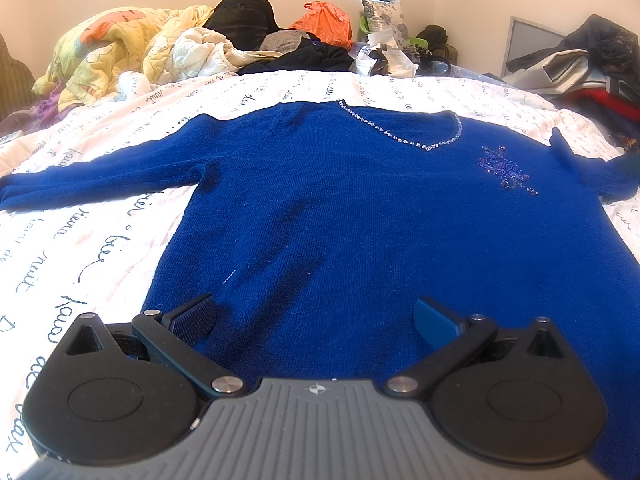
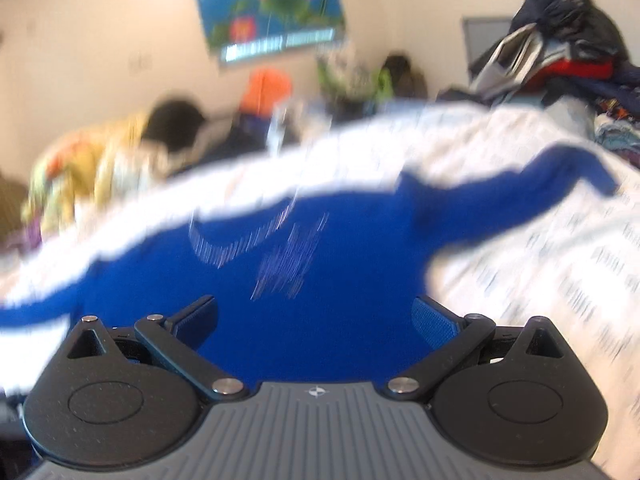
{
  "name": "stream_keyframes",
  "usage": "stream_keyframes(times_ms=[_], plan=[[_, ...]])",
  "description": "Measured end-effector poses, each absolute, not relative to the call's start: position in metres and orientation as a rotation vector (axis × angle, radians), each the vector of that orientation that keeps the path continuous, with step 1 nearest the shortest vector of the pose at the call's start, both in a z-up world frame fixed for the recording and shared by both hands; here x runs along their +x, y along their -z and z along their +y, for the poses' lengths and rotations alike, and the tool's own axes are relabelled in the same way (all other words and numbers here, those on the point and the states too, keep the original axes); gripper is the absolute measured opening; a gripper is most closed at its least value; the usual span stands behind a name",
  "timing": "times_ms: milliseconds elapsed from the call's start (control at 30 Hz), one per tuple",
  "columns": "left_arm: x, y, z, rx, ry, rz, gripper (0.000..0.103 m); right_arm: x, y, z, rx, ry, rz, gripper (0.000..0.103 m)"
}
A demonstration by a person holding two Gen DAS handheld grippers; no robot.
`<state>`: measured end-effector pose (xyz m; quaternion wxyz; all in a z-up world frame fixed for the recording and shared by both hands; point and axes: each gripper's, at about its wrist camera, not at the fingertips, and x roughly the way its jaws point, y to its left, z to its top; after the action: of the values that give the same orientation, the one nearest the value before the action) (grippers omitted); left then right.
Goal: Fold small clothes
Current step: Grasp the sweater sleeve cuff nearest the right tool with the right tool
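With both claws, left (image 1: 316,320) and right (image 2: 316,320), released, pinch blue sweater (image 1: 340,208) hem corners squarely, then fold evenly toward neckline.

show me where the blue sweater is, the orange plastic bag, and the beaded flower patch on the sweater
blue sweater (image 1: 340,208): left wrist view, middle of the chest.
orange plastic bag (image 1: 324,22): left wrist view, upper front of the bag.
beaded flower patch (image 1: 502,168): left wrist view, centre of the beading.

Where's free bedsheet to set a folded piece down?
Bare sheet left of the blue sweater's body, below its left sleeve; another strip between neckline and the clothes pile. Far edge and right-hand heap are crowded.
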<state>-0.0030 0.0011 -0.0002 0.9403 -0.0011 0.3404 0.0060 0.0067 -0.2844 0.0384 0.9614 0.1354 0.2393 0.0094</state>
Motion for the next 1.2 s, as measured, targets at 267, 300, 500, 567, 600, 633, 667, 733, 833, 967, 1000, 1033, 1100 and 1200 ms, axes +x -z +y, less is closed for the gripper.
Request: stream_keyframes(times_ms=[267,300,500,567,600,633,667,733,833,967,1000,1033,1100,1200], plan=[[-0.003,0.0,0.001,-0.002,-0.013,0.695,0.103,0.058,-0.044,-0.475,0.484,0.18,0.435,0.103],[-0.003,0.0,0.002,-0.002,-0.013,0.695,0.103,0.067,-0.043,-0.502,0.506,0.246,0.434,0.103],[-0.003,0.0,0.001,-0.002,-0.012,0.695,0.103,0.114,-0.016,-0.617,0.666,0.456,0.506,0.097],[-0.003,0.0,0.002,-0.002,-0.012,0.695,0.103,0.124,-0.009,-0.628,0.707,0.447,0.501,0.097],[-0.003,0.0,0.001,-0.002,-0.012,0.695,0.103,0.13,-0.008,-0.625,0.676,0.45,0.511,0.096],[-0.003,0.0,0.001,-0.002,-0.012,0.695,0.103,0.138,-0.006,-0.623,0.621,0.46,0.533,0.096],[-0.003,0.0,0.002,-0.002,-0.012,0.695,0.103,0.143,-0.003,-0.617,0.578,0.459,0.555,0.093],[-0.003,0.0,0.001,-0.002,-0.012,0.695,0.103,0.152,0.005,-0.614,0.48,0.462,0.597,0.069],[-0.003,0.0,0.002,-0.002,-0.012,0.695,0.103,0.155,0.012,-0.61,0.382,0.479,0.601,0.028],[-0.003,0.0,0.001,-0.002,-0.011,0.695,0.103,0.146,-0.002,-0.607,0.429,0.444,0.578,0.01],[-0.003,0.0,0.001,-0.002,-0.011,0.695,0.103,0.144,-0.009,-0.603,0.437,0.422,0.564,0.01],[-0.003,0.0,0.001,-0.002,-0.012,0.695,0.103,0.142,-0.018,-0.597,0.452,0.384,0.551,0.01],[-0.003,0.0,0.001,-0.002,-0.012,0.695,0.103,0.135,-0.04,-0.57,0.466,0.276,0.523,0.01],[-0.003,0.0,0.001,-0.002,-0.012,0.695,0.103,0.13,-0.068,-0.503,0.491,0.035,0.507,0.011]])
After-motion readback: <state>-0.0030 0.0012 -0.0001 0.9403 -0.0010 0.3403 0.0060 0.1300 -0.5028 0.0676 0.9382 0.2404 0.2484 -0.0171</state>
